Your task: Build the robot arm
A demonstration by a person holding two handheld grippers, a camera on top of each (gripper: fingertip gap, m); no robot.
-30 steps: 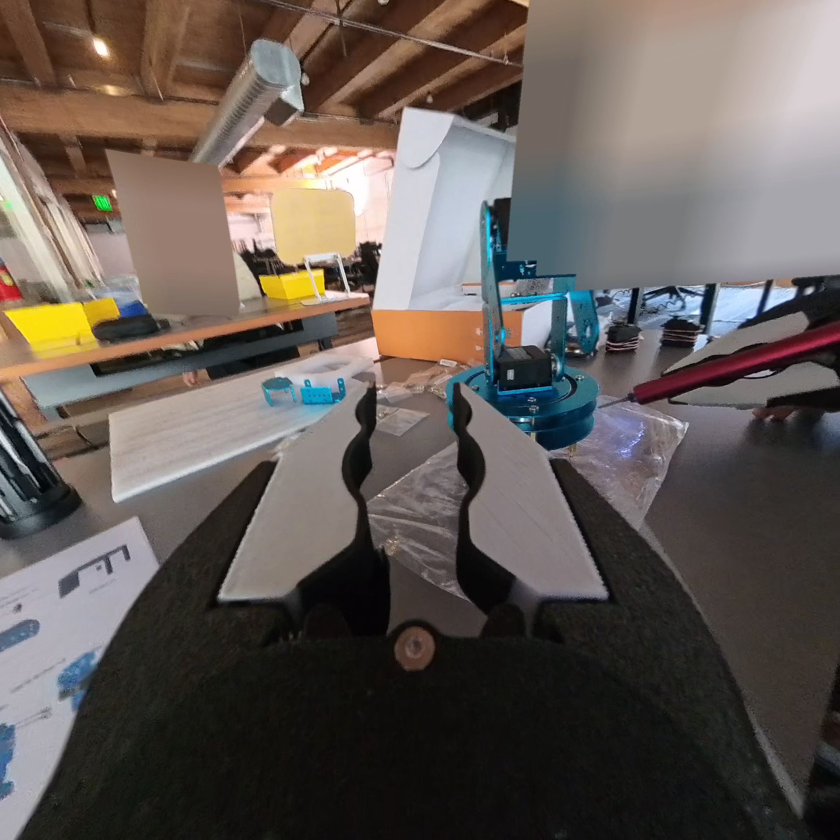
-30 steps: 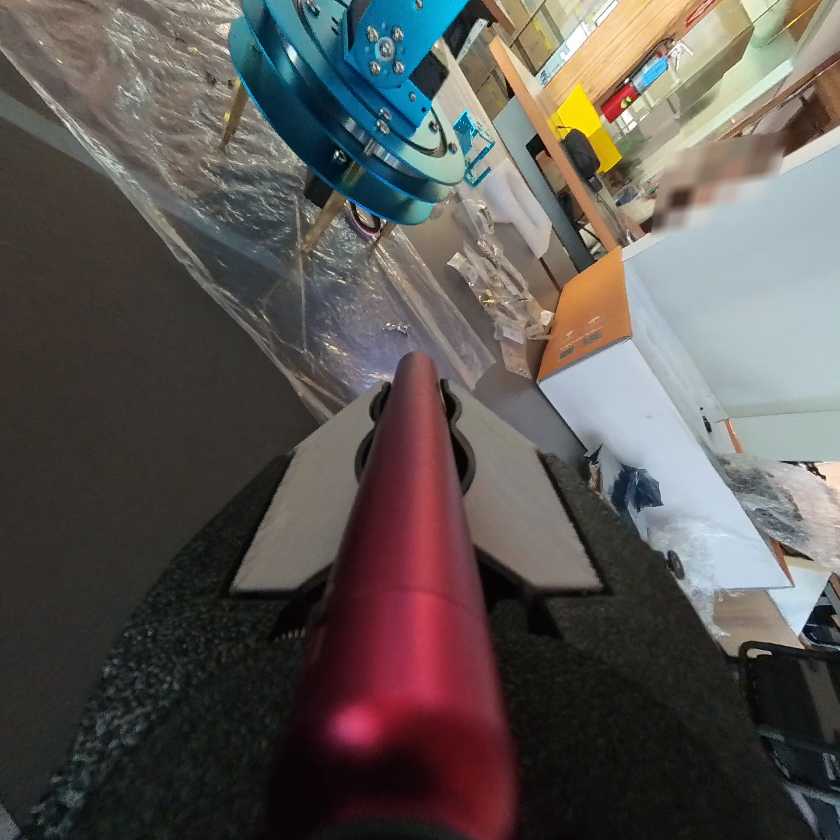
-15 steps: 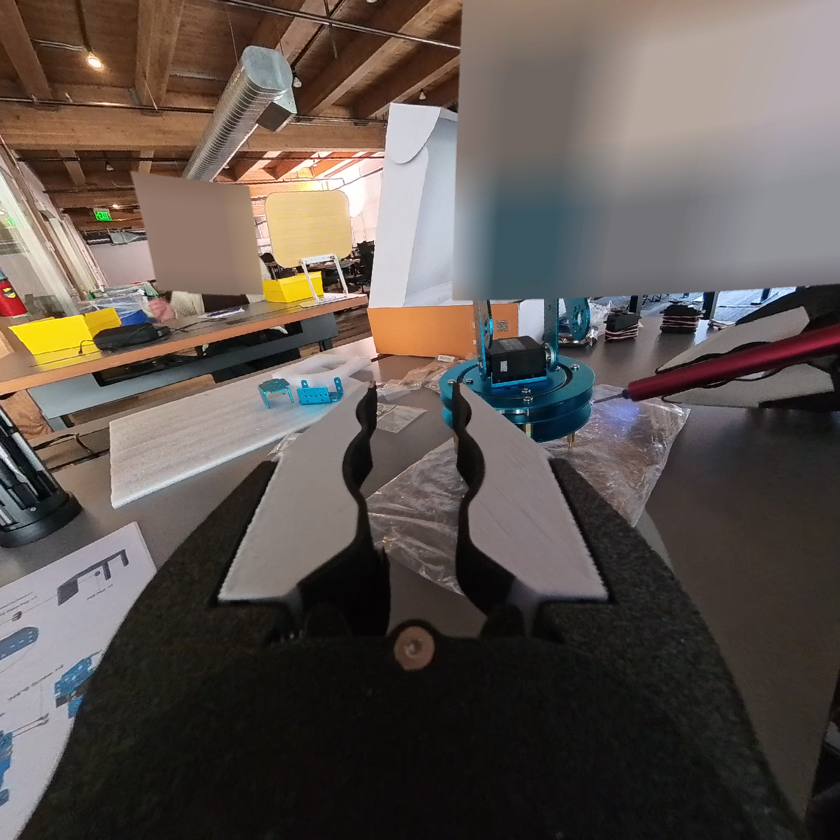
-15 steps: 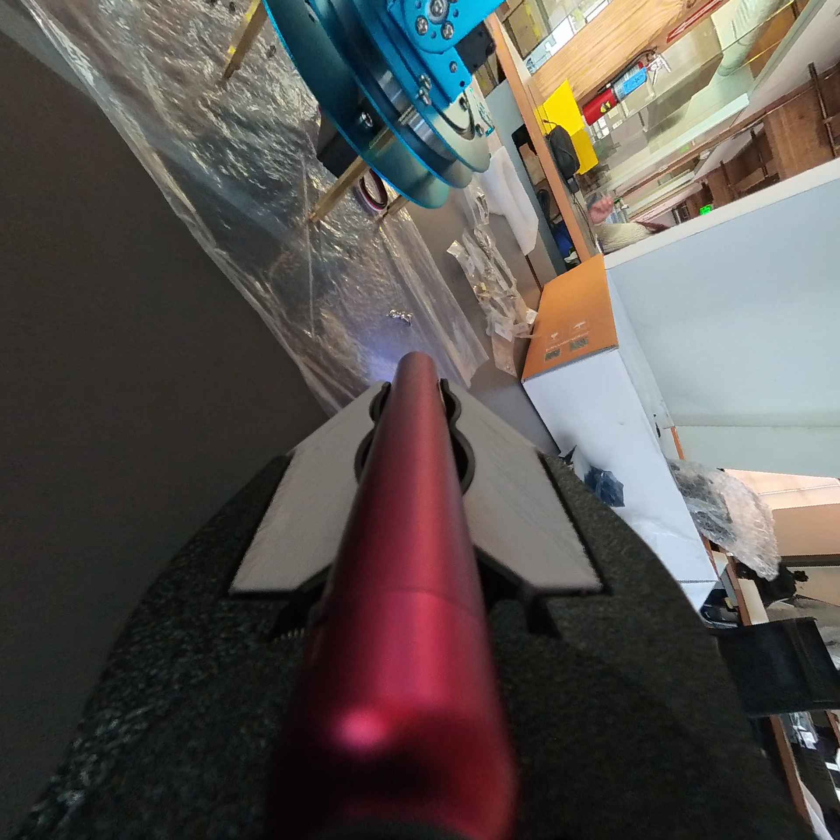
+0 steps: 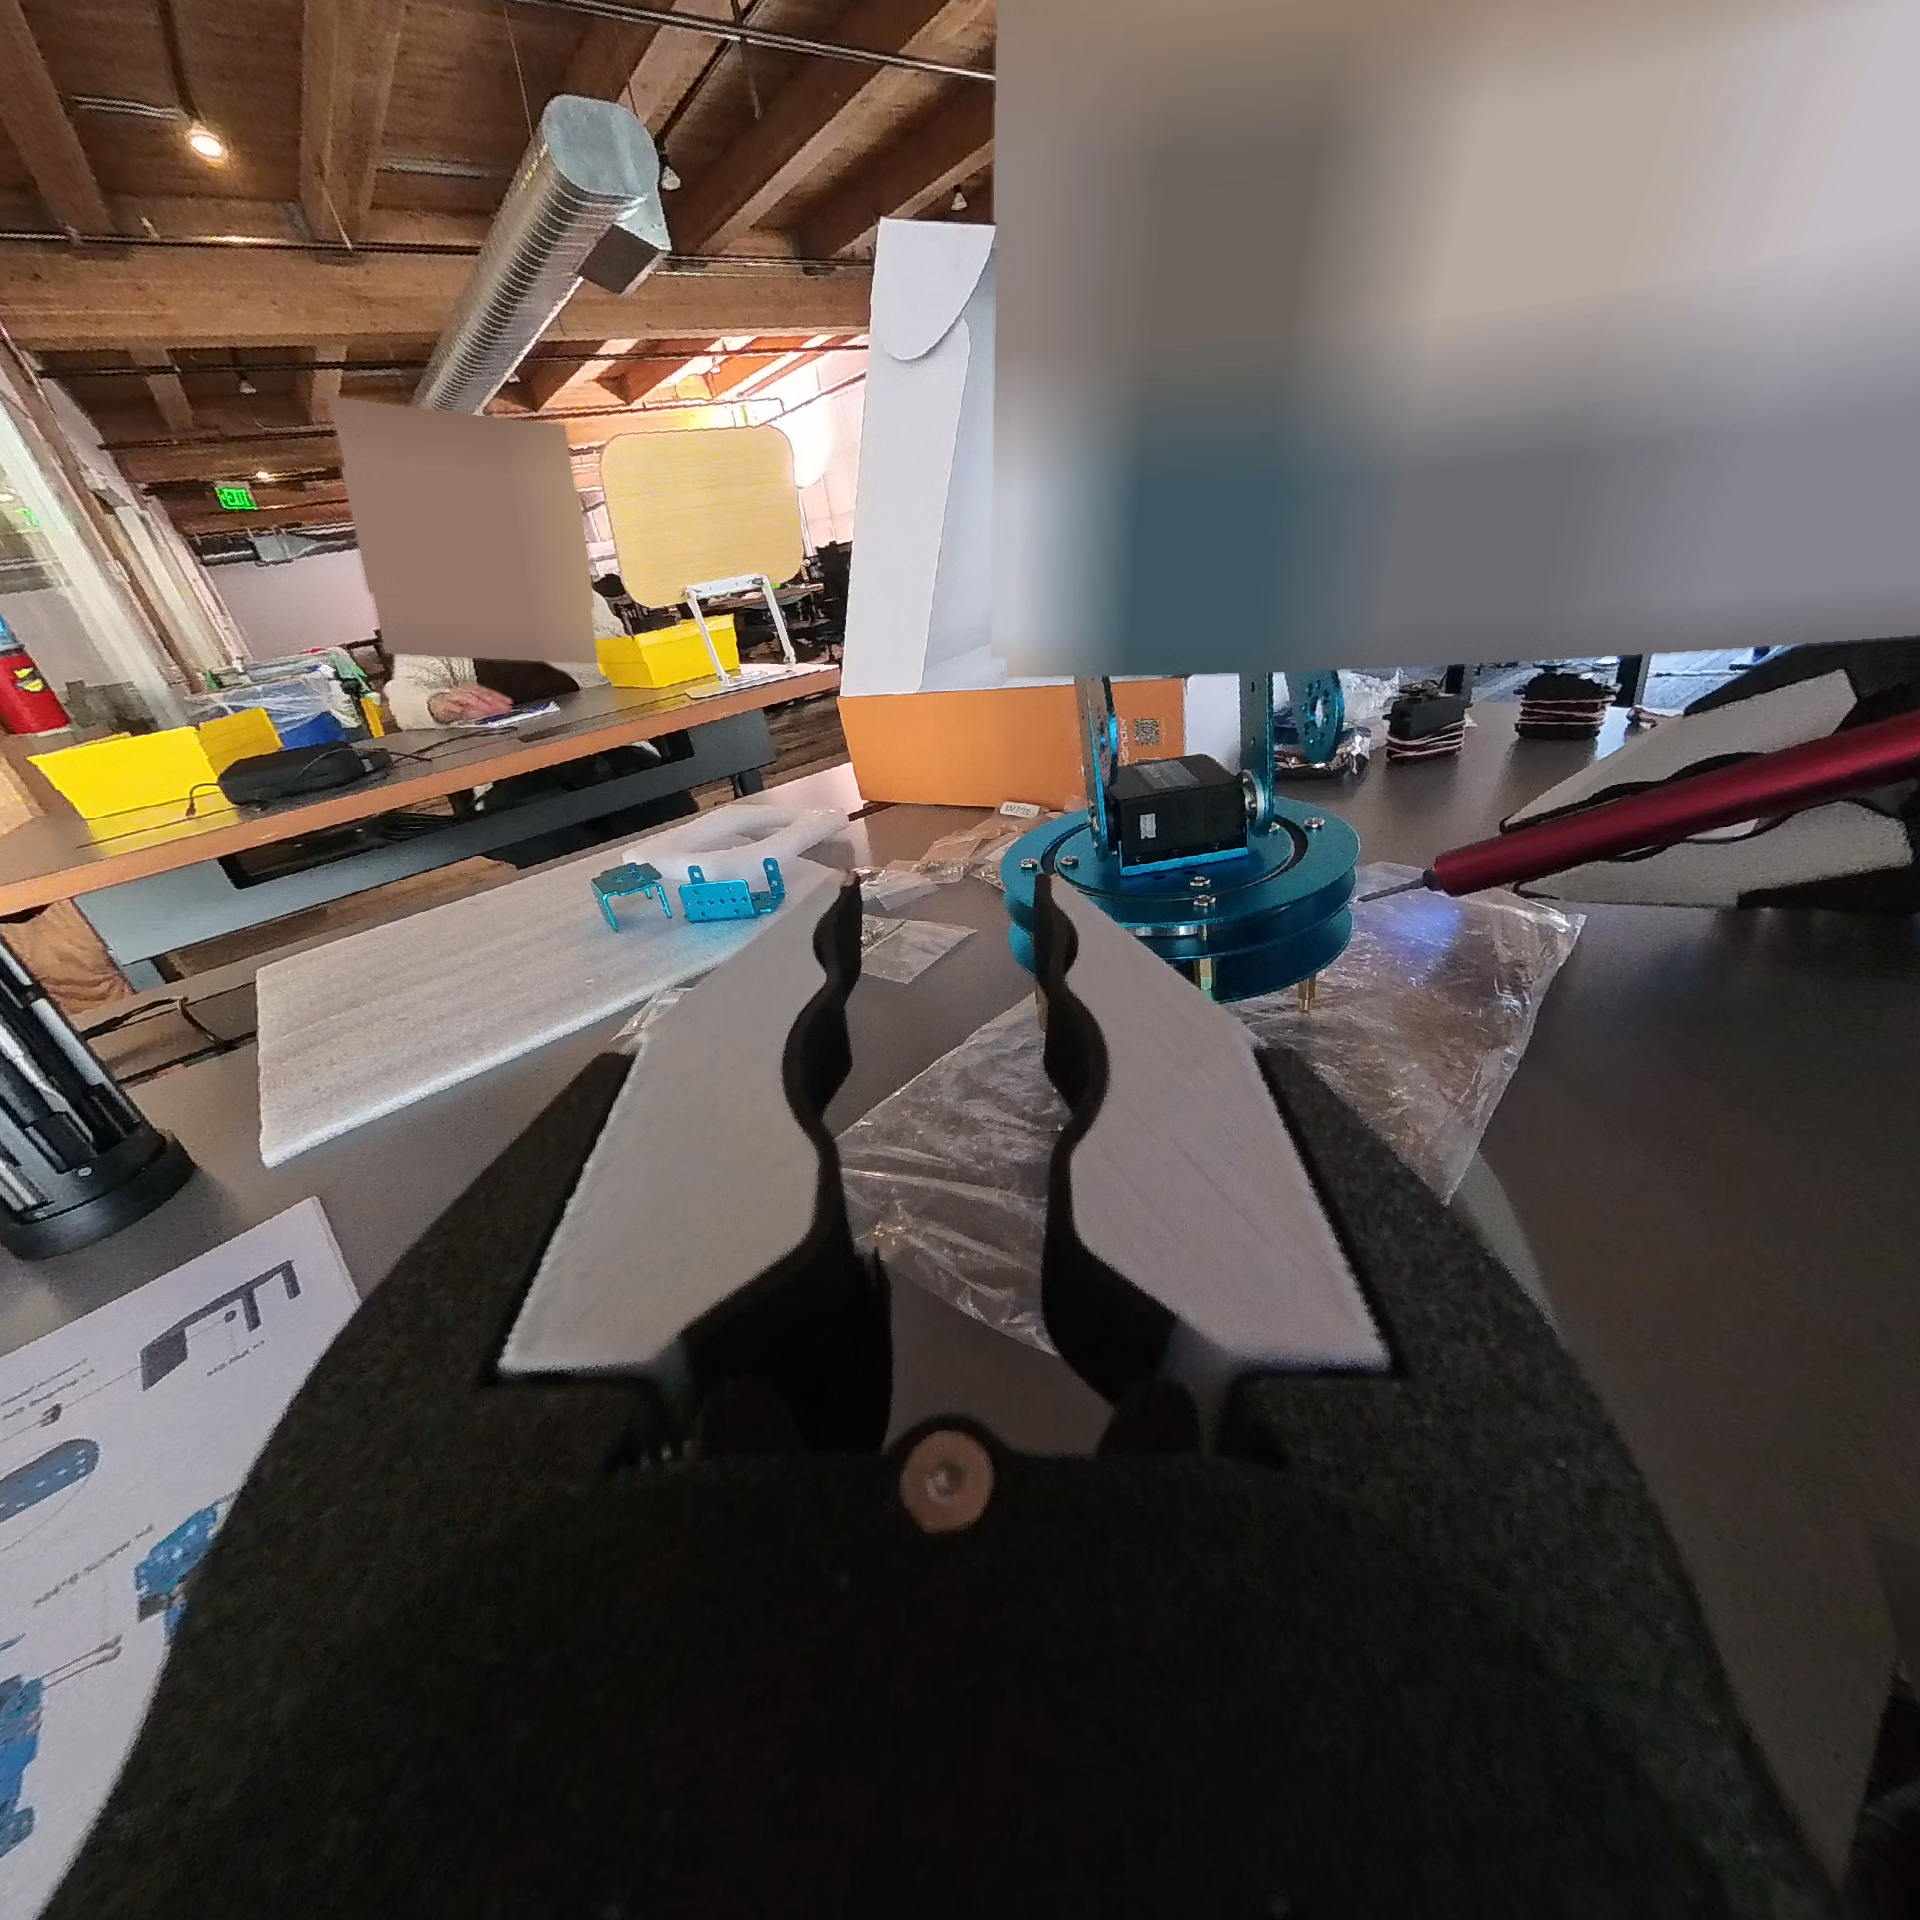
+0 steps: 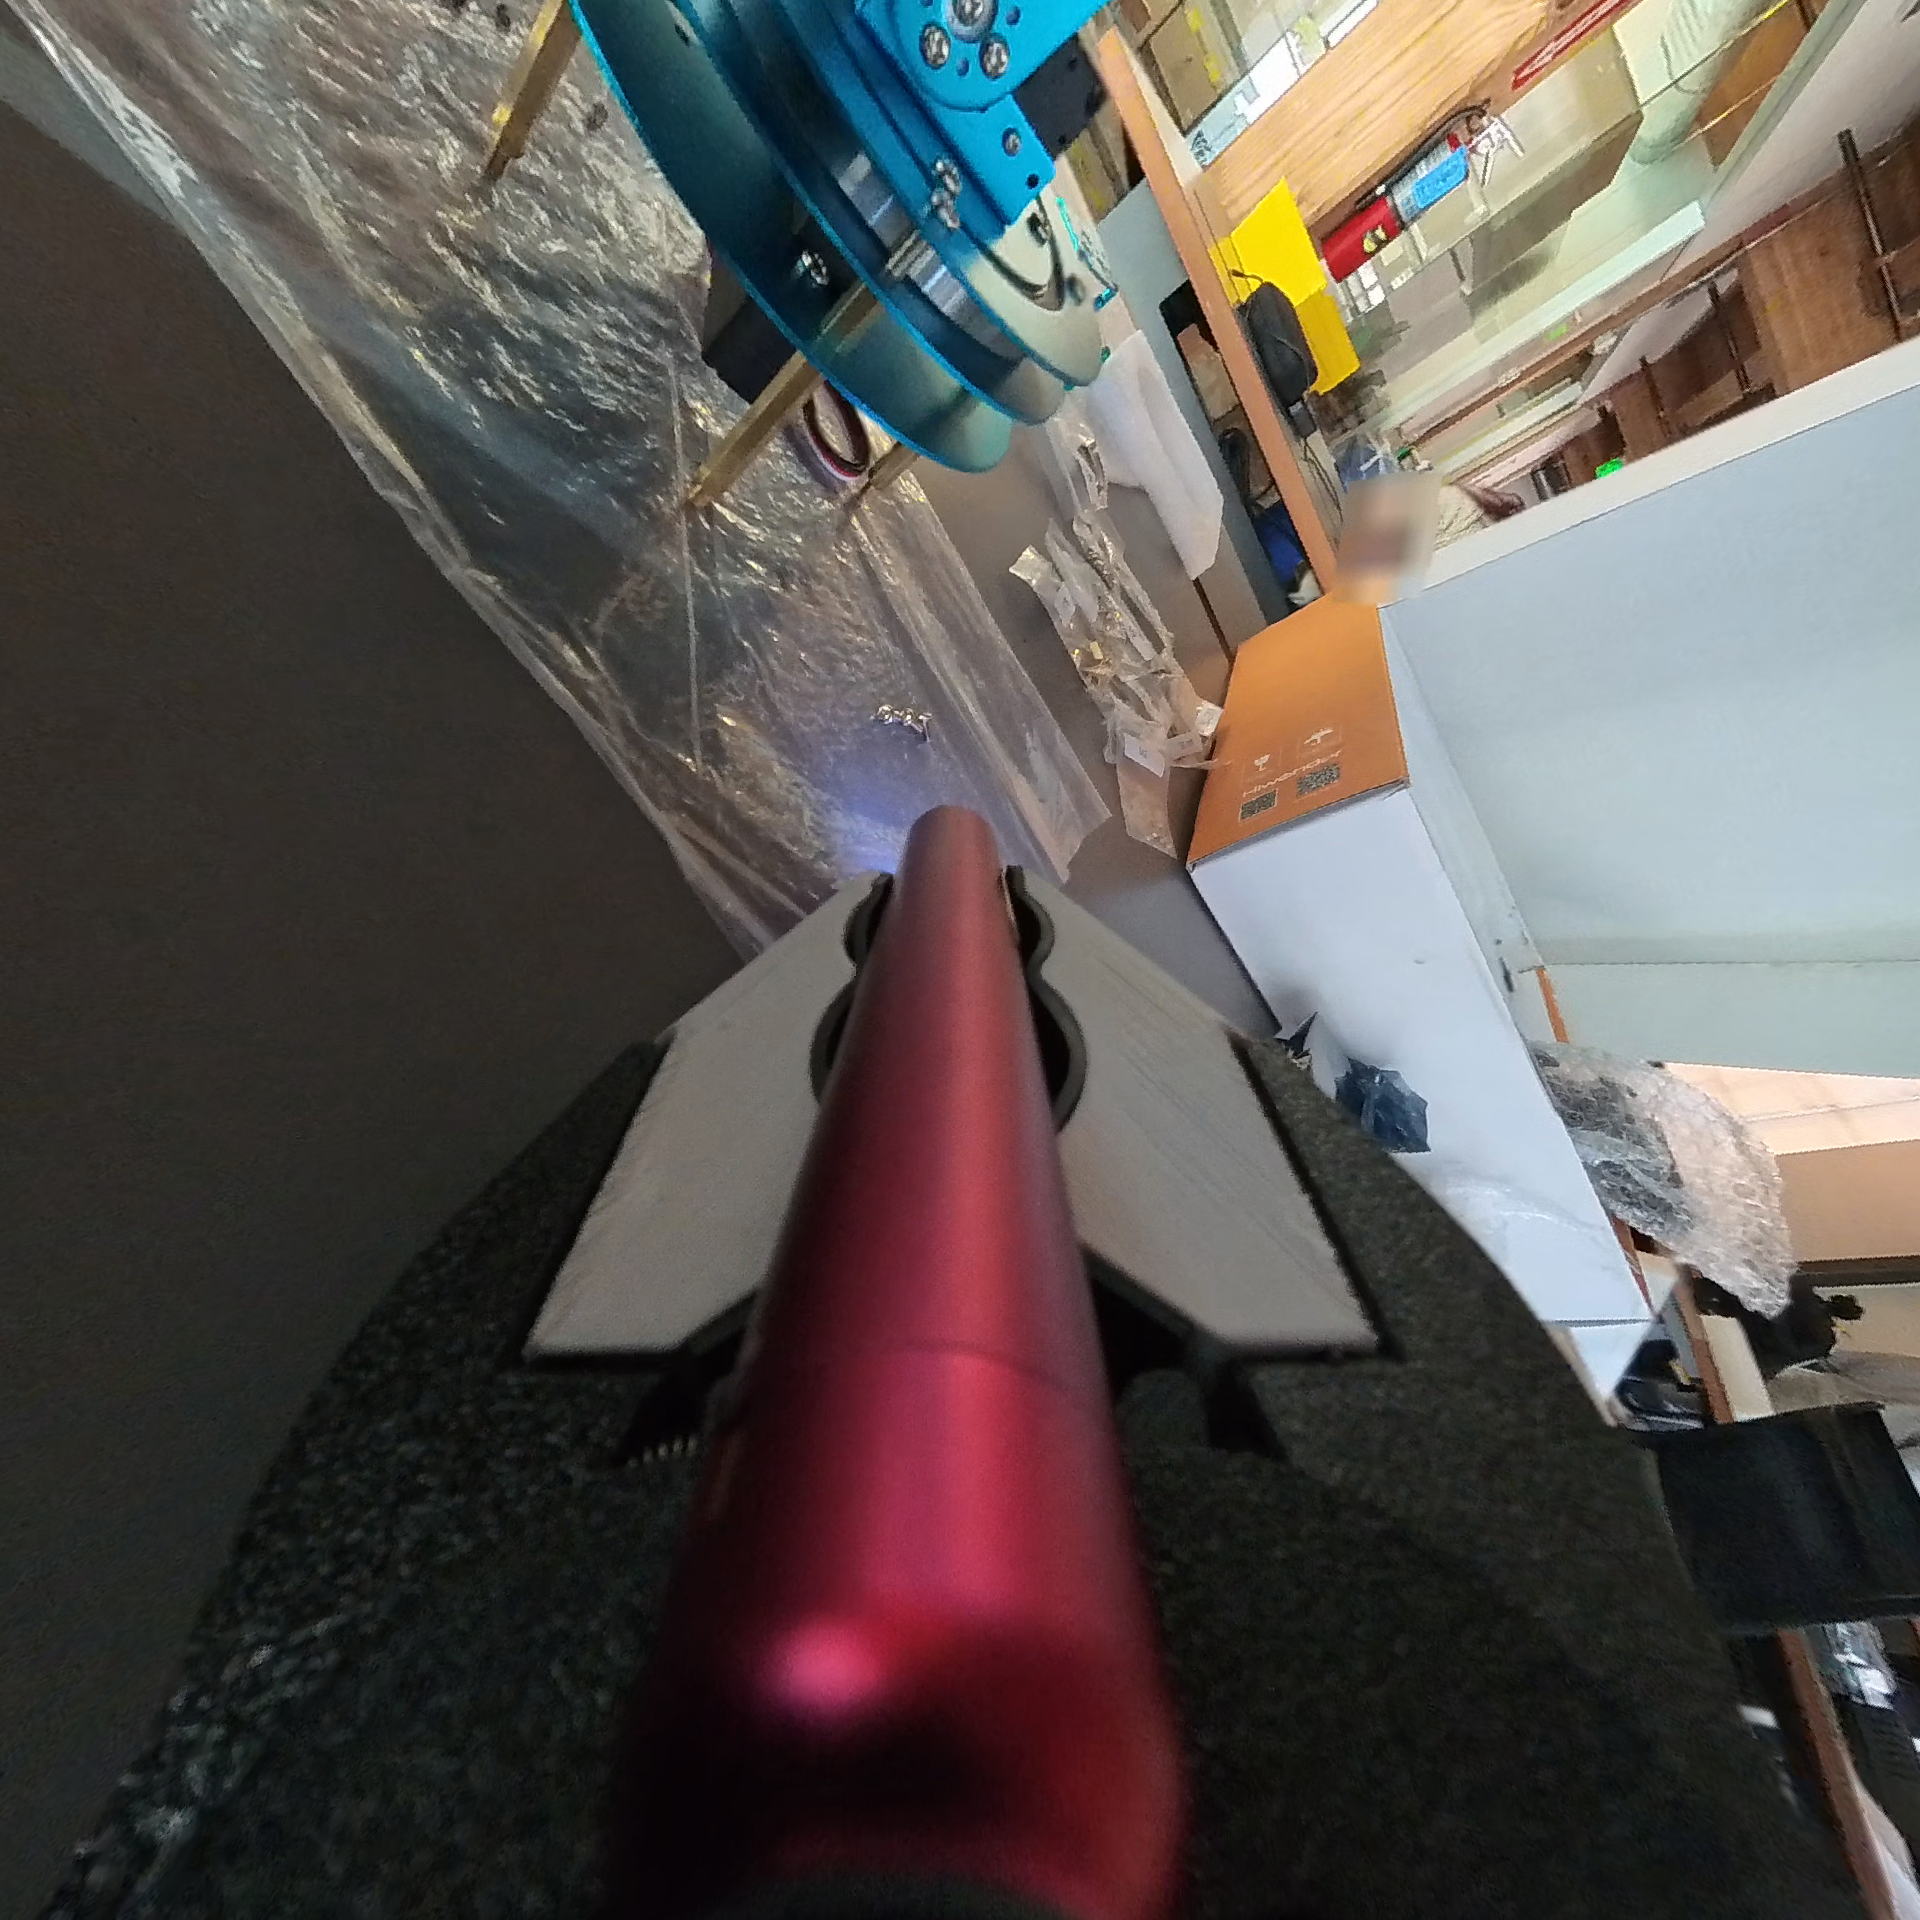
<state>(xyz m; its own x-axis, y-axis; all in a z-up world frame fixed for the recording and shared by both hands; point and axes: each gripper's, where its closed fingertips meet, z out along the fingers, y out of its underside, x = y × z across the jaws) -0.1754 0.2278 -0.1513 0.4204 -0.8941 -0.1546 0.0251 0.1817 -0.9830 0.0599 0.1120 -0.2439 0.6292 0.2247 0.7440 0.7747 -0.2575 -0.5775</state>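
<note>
While clamped lengthwise by right gripper [image 6: 943,914], red screwdriver [image 6: 935,1195] aimed beside blue turntable base [image 5: 1184,904] (left gripper [image 5: 948,914] agape, empty).

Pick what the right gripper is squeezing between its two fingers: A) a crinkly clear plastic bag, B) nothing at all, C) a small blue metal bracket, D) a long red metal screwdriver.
D: the right gripper is shut on the long red metal screwdriver, whose barrel runs out between its fingers.
</note>
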